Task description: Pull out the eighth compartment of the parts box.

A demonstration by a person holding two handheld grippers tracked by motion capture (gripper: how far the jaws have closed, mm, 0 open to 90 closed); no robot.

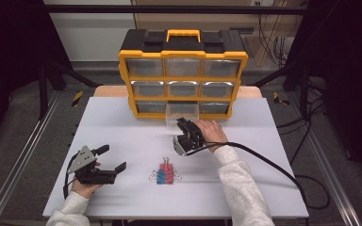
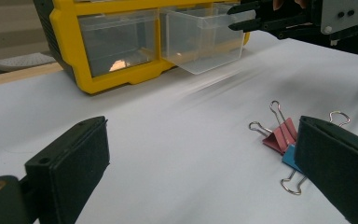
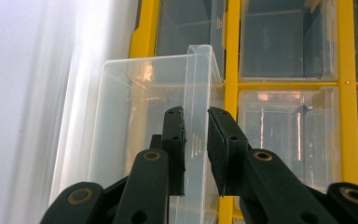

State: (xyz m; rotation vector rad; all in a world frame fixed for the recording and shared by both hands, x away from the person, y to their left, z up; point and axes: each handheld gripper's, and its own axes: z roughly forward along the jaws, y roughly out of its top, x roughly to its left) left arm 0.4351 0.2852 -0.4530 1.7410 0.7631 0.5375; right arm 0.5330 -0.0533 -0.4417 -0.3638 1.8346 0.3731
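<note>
A clear plastic drawer [image 1: 182,114] sticks out of the bottom middle slot of a yellow and black organizer [image 1: 184,52]. My right gripper [image 1: 181,123] is shut on the drawer's front wall. In the right gripper view the wall of the drawer [image 3: 135,116] stands between the pads of that gripper [image 3: 196,126]. My left gripper [image 1: 113,157] hovers open near the table's front left with nothing in it. A small pile of red and blue binder clips [image 1: 165,175] lies to its right. In the left gripper view the clips [image 2: 282,137] sit just beyond the right jaw of the open gripper [image 2: 205,163].
The white table top [image 1: 122,117] carries the organizer at its far edge. The organizer's other clear drawers [image 3: 279,42] are pushed in. A black cable [image 1: 273,165] trails from the right gripper over the table's right side. Metal rails run along both sides on the floor.
</note>
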